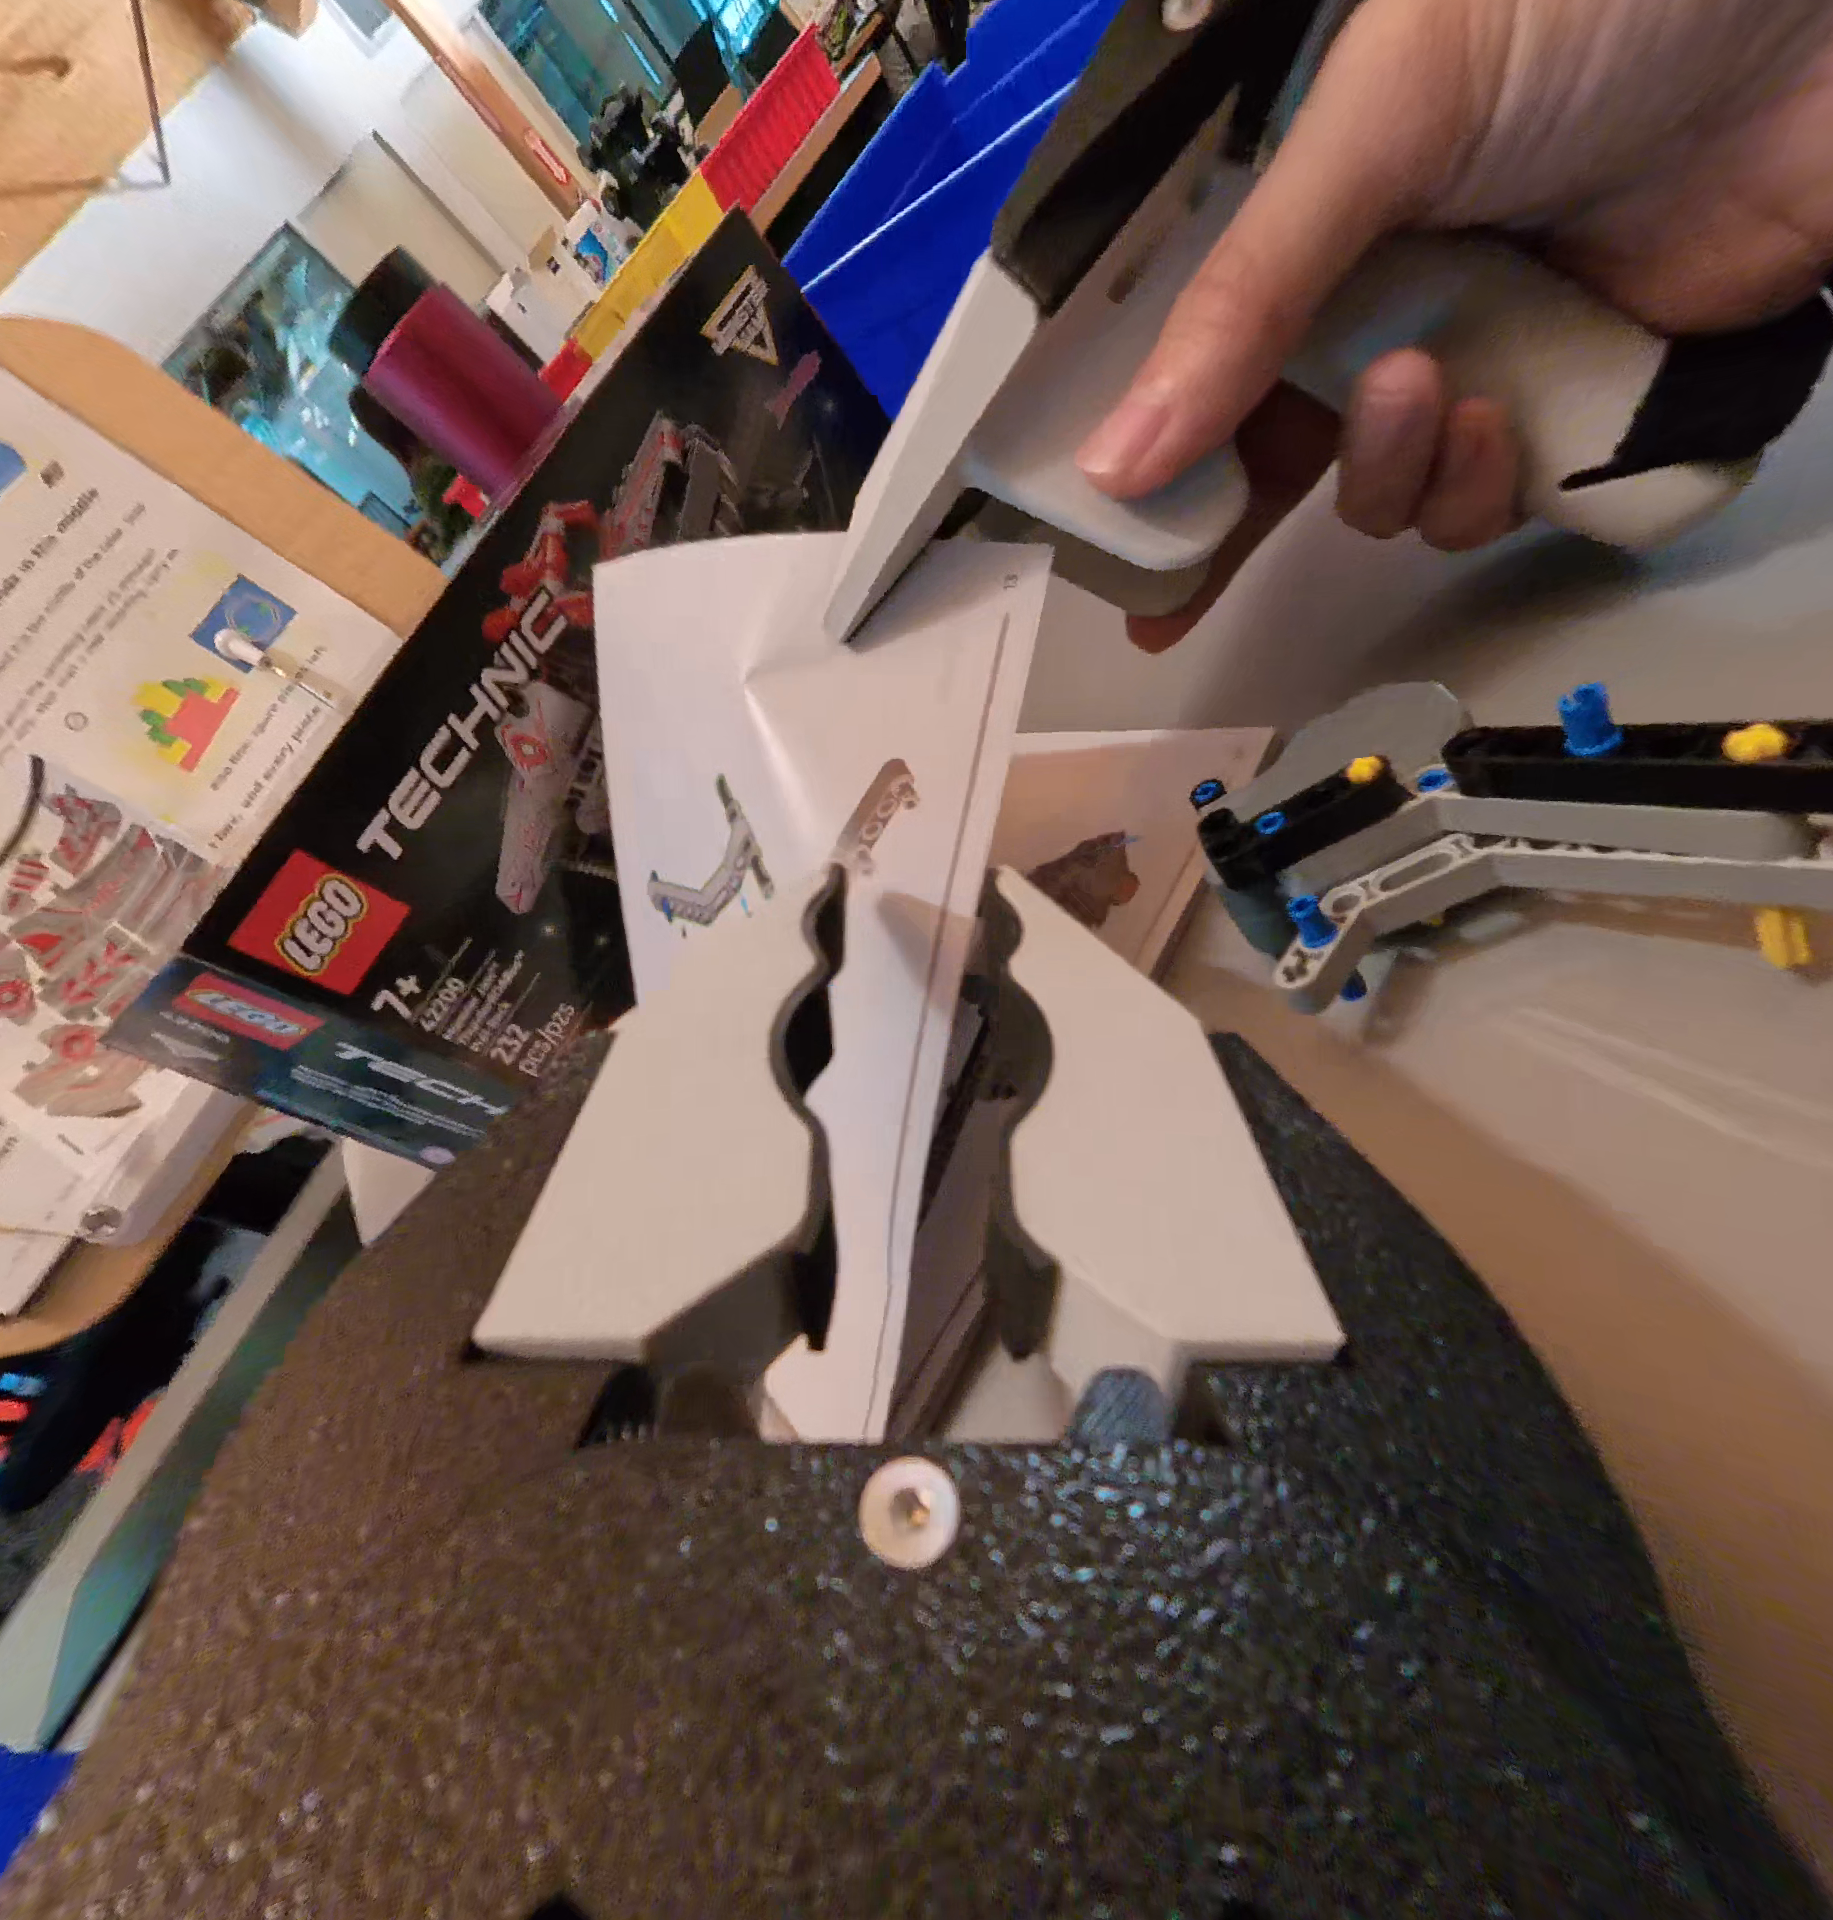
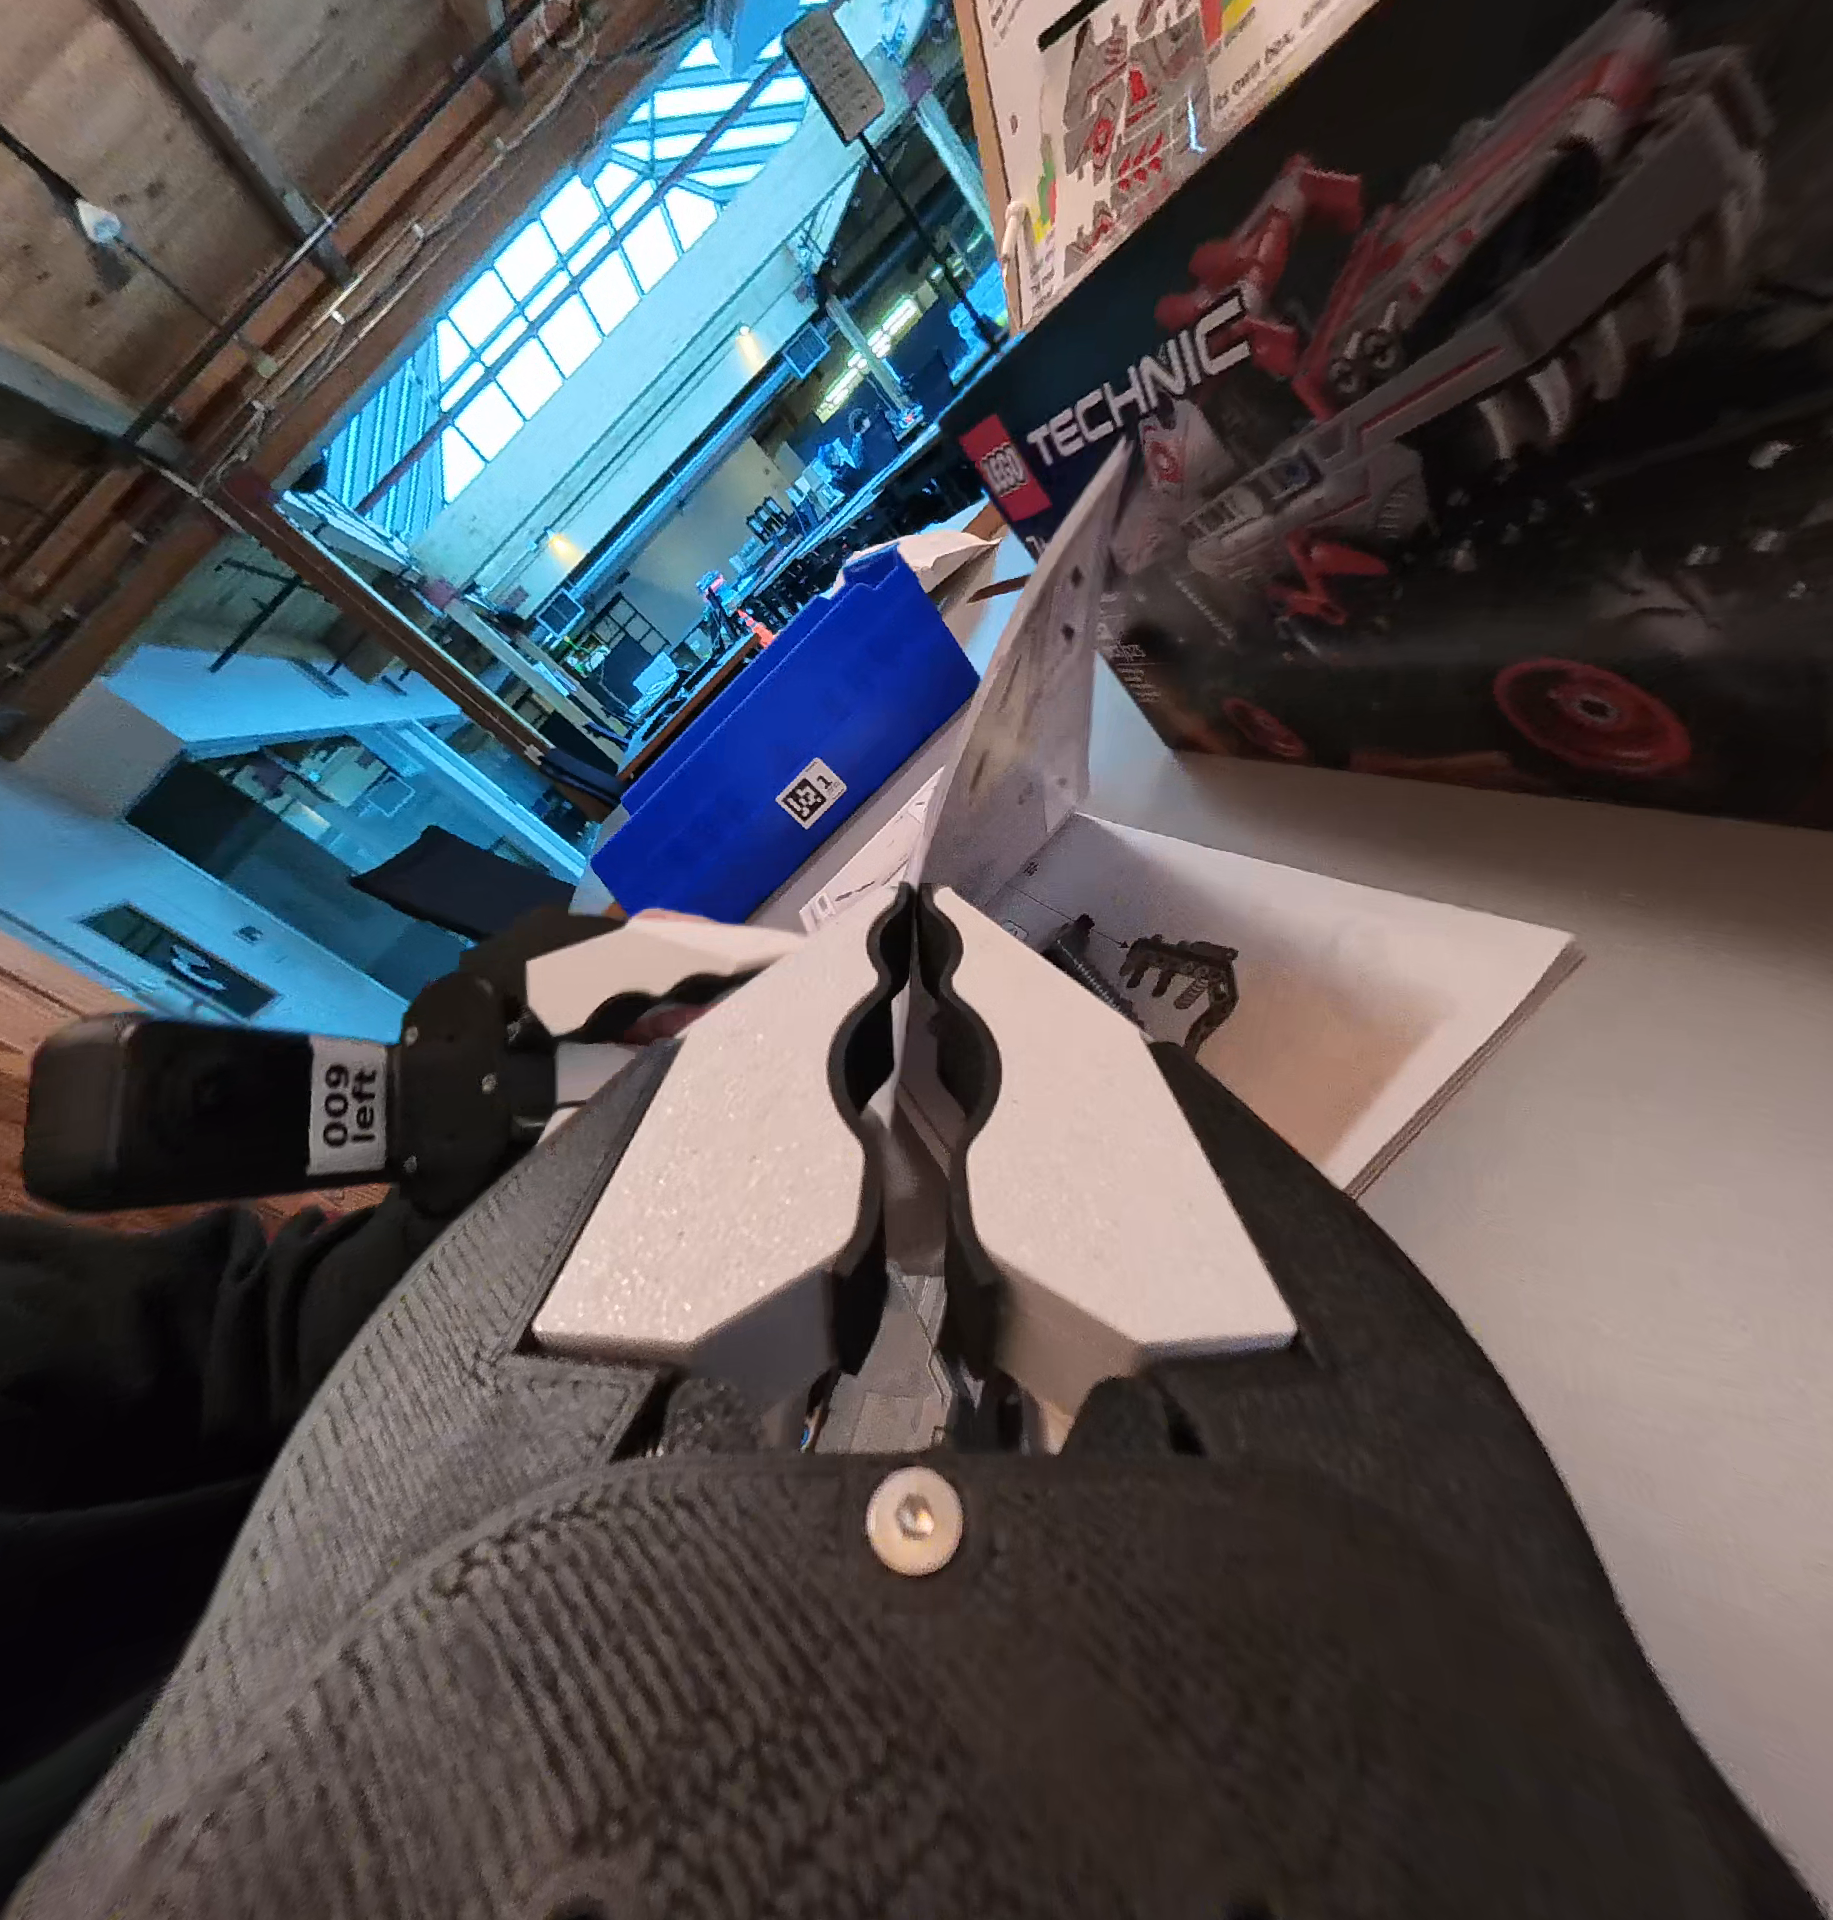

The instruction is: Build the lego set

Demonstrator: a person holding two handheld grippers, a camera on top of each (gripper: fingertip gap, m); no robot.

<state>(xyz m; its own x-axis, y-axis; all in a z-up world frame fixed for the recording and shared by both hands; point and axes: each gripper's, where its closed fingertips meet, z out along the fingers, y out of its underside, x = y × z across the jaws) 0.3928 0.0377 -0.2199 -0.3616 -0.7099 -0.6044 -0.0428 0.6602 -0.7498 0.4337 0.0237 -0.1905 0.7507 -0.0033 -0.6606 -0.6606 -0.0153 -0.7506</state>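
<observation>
The instruction booklet point(image 1: 787, 727) stands half open in front of me. My left gripper point(image 1: 920, 883) is shut on a bunch of its pages, which run up between the two white fingers. My right gripper point(image 1: 850, 613), held by a hand point(image 1: 1514, 260), pinches the upper part of one white page, which is creased there. In the right wrist view my right gripper point(image 2: 917, 904) is shut on that page point(image 2: 1037, 675), with the rest of the booklet point(image 2: 1359, 1029) flat on the table. A partly built model point(image 1: 1494, 831) of grey and black beams with blue and yellow pins lies to the right.
The black Lego box point(image 1: 455, 790) stands just behind the booklet and also shows in the right wrist view point(image 2: 1463, 468). A cardboard box with a printed sheet point(image 1: 112, 727) is to the left. Blue bins point(image 1: 943, 208) stand behind. The left gripper's body and camera point(image 2: 268, 1101) are at the left. Across from one pair of fingers to the other is roughly 6 cm.
</observation>
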